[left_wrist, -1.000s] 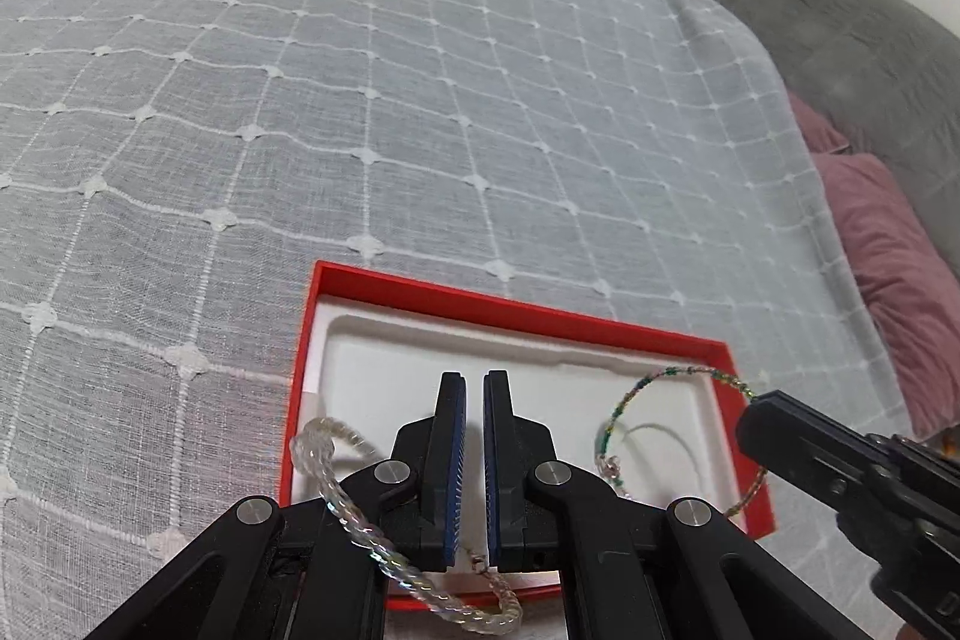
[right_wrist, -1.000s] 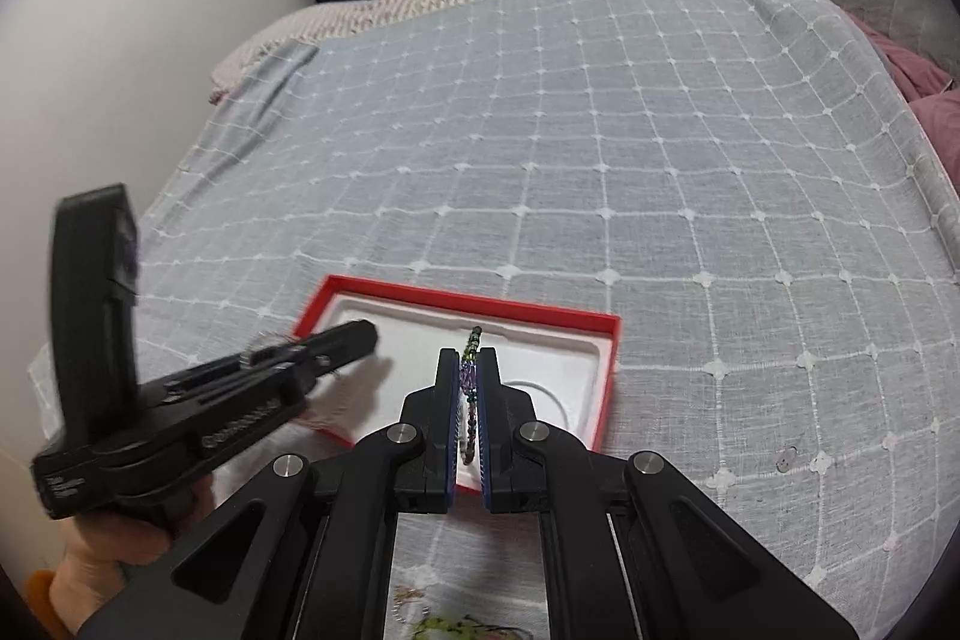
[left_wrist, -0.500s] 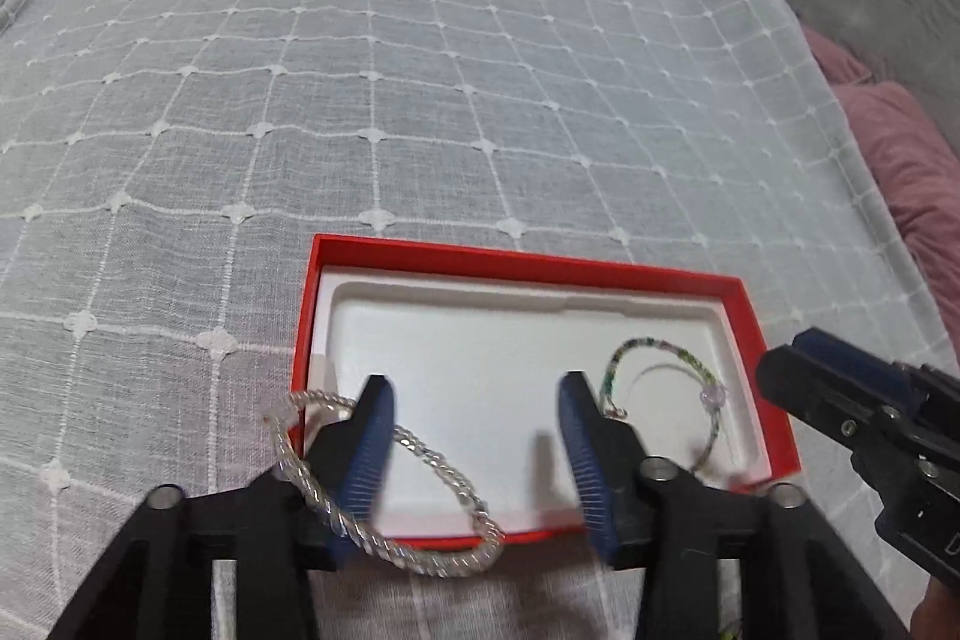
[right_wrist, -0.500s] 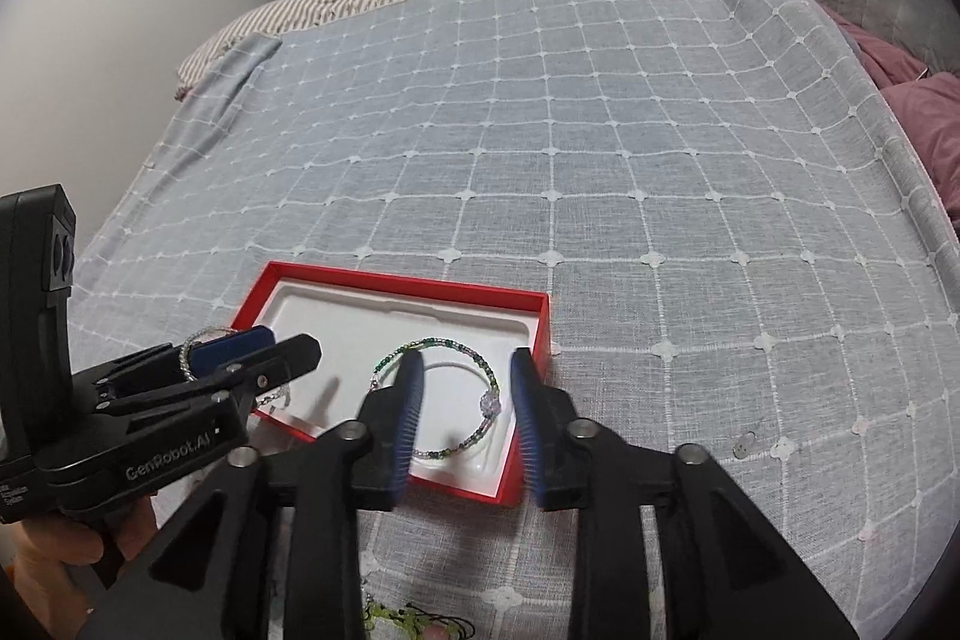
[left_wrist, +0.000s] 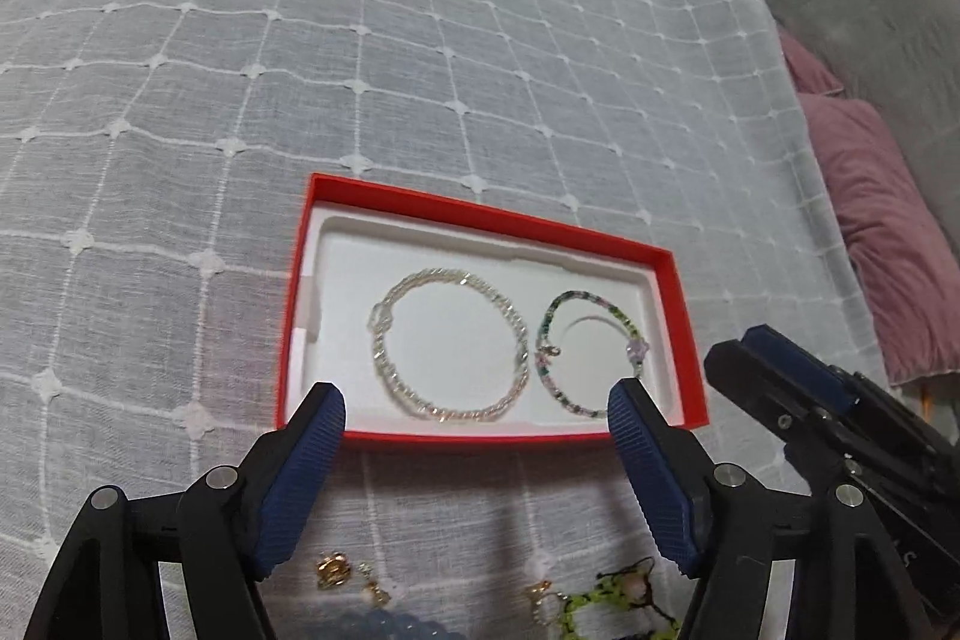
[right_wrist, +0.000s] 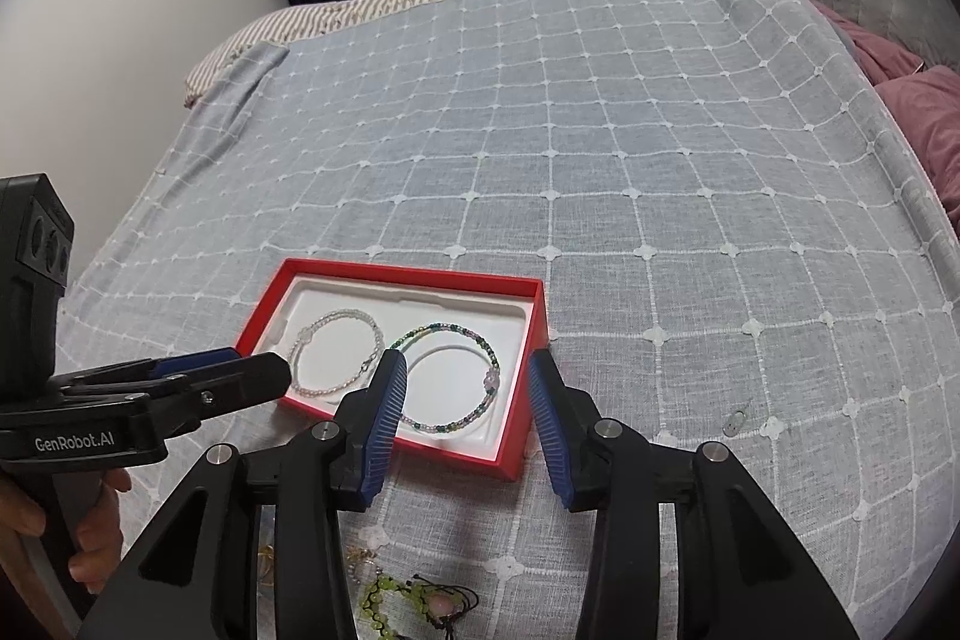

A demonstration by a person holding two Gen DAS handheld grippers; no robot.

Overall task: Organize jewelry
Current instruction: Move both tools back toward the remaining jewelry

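My left wrist view looks down from close above the red box [left_wrist: 480, 214], which sits just past center toward 6 o'clock. My right wrist view sits farther back and higher, facing the bed [right_wrist: 600, 130]; the same box [right_wrist: 414, 274] lies at 7 o'clock.

Box [left_wrist: 480, 214] sat on bedspread [left_wrist: 420, 40]; two bracelets [left_wrist: 450, 346] side by side inside; loose jewelry [left_wrist: 600, 598] nearer, before box.

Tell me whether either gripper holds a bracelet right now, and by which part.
Nothing is held. Left gripper and right gripper are open; the clear beaded bracelet and green beaded bracelet lie in the red box.
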